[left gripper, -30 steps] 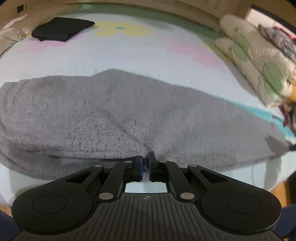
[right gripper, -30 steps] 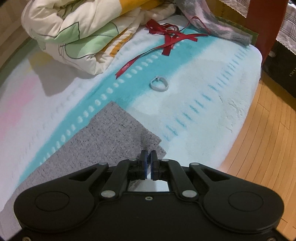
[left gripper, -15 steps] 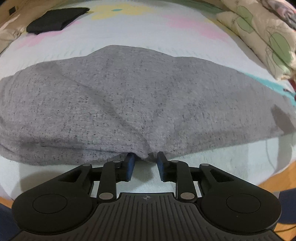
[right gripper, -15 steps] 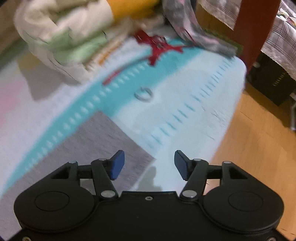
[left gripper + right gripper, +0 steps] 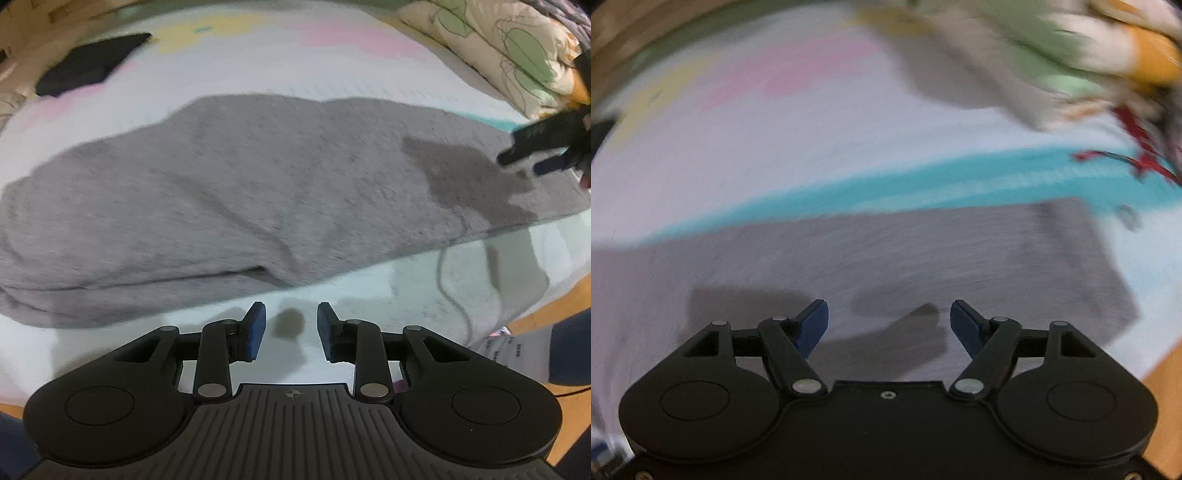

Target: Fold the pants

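Note:
Grey pants [image 5: 240,192] lie spread lengthwise across the bed, with a soft fold along their near edge. My left gripper [image 5: 288,314] is open with a narrow gap and nothing between its blue pads. It hovers over bare bed cover just in front of the pants' near edge. My right gripper [image 5: 889,314] hangs over the leg end of the pants [image 5: 923,258]. Its jaws are opening and nothing is between them. That view is blurred by motion. In the left wrist view the right gripper [image 5: 532,157] shows at the far right, above the pants.
A folded black cloth [image 5: 88,70] lies at the back left of the bed cover [image 5: 258,59]. A leaf-print duvet [image 5: 498,48] is piled at the back right, with a red ribbon [image 5: 1145,155] beside it. A thin cord [image 5: 447,280] trails near the bed edge. Wood floor [image 5: 532,317] lies beyond.
Both grippers let go of the pants and opened. The left drew back off the near edge. The right swung sideways from the leg corner to over the pants.

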A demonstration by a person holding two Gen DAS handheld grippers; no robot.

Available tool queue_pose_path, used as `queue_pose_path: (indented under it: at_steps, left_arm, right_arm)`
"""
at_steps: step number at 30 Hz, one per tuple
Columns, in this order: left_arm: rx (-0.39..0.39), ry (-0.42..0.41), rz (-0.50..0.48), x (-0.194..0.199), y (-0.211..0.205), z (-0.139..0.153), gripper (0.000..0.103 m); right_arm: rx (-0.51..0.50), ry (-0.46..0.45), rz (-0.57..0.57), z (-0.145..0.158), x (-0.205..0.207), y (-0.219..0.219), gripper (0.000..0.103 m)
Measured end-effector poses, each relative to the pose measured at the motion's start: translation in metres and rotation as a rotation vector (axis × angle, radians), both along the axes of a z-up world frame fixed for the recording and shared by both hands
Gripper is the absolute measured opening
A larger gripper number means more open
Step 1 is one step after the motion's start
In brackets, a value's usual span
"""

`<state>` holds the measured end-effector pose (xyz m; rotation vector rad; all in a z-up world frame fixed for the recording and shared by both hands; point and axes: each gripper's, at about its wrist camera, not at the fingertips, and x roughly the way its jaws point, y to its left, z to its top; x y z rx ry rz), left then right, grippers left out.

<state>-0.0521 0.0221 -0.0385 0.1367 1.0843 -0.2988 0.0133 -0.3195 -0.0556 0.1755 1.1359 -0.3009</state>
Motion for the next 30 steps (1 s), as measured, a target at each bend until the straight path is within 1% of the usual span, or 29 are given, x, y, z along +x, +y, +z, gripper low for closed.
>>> queue_pose_path:
  at_steps: [2,4,5,6,8,10,11,13,15,17,19,21,23,25,29,30]
  left_arm:
    - [0.01,-0.015,0.027,0.002,0.013,0.007,0.03]
    - [0.002,-0.026,0.094,0.008,0.03,0.013,0.03]
    - [-0.008,-0.026,0.132,0.011,0.04,0.016,0.03]
    - [-0.027,-0.022,0.183,0.016,0.053,0.017,0.03]
    - [-0.078,-0.003,0.292,0.023,0.08,0.019,0.031]
    - [-0.128,0.017,0.383,0.03,0.103,0.018,0.033]
    - [-0.139,0.028,0.42,0.032,0.112,0.016,0.034]
    - [-0.132,0.047,0.471,0.038,0.125,0.012,0.035]
    - [-0.119,0.051,0.512,0.038,0.136,0.012,0.035]
    - [-0.121,0.038,0.551,0.039,0.146,0.013,0.036]
    - [-0.12,0.039,0.583,0.041,0.158,0.016,0.041]
    - [-0.13,0.059,0.608,0.044,0.165,0.014,0.043]
    - [-0.148,0.081,0.638,0.044,0.17,0.01,0.043]
    - [-0.156,0.08,0.663,0.044,0.171,0.008,0.043]
    - [-0.135,0.077,0.671,0.054,0.168,0.001,0.043]
    - [-0.146,0.07,0.682,0.057,0.168,0.0,0.043]
  right_arm:
    - [0.01,0.044,0.089,-0.011,0.004,0.022,0.076]
    - [0.016,0.088,0.155,-0.023,0.004,0.04,0.076]
    - [0.012,0.107,0.174,-0.027,0.003,0.047,0.079]
    - [-0.005,0.116,0.183,-0.03,0.001,0.052,0.086]
    - [-0.046,0.105,0.176,-0.033,-0.004,0.06,0.092]
    - [-0.046,0.108,0.16,-0.034,-0.006,0.061,0.093]
    - [-0.035,0.112,0.144,-0.034,-0.008,0.062,0.095]
    - [0.003,0.13,0.096,-0.036,-0.005,0.053,0.097]
    - [0.027,0.137,0.069,-0.037,-0.005,0.049,0.098]
    - [0.024,0.139,0.072,-0.037,-0.006,0.051,0.101]
    - [0.021,0.137,0.077,-0.038,-0.005,0.05,0.102]
    - [0.016,0.132,0.078,-0.039,-0.007,0.049,0.102]
    - [0.014,0.129,0.076,-0.038,-0.005,0.053,0.102]
    - [0.013,0.126,0.075,-0.039,-0.005,0.058,0.102]
    - [0.008,0.116,0.074,-0.041,-0.01,0.06,0.102]
    - [0.007,0.115,0.073,-0.04,-0.008,0.06,0.102]
